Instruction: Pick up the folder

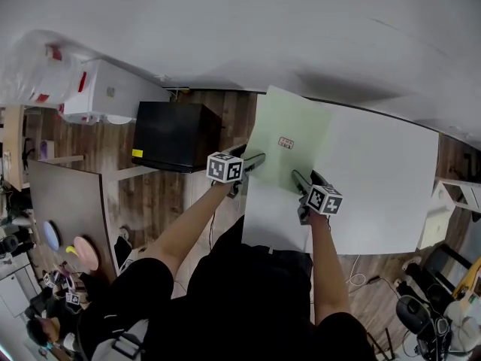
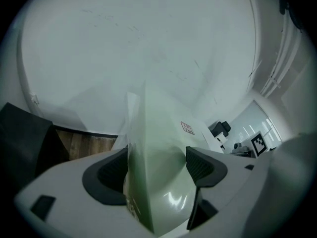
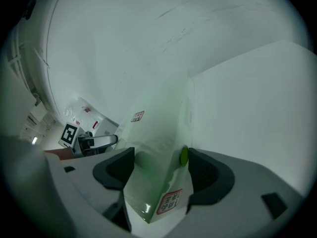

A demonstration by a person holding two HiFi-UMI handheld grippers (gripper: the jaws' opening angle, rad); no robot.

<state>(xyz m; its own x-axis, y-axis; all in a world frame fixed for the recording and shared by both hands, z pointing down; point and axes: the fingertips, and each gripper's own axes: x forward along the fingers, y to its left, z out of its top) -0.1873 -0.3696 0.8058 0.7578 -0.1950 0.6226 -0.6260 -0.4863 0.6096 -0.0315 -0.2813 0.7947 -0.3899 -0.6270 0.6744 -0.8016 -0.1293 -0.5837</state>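
Observation:
A pale green translucent folder with a small red-printed label lies at the near left corner of the white table. Both grippers are at its near edge. My left gripper has the folder's edge standing bowed between its dark pads, with the jaws spread wide. My right gripper also has the folder between wide-spread jaws, and the folder's green snap button sits beside the right pad. Neither pair of pads visibly squeezes the sheet.
A black box stands on the wooden floor left of the table, with a white case and a plastic bag behind it. A grey table with plates is at far left. Chairs and cables lie at lower right.

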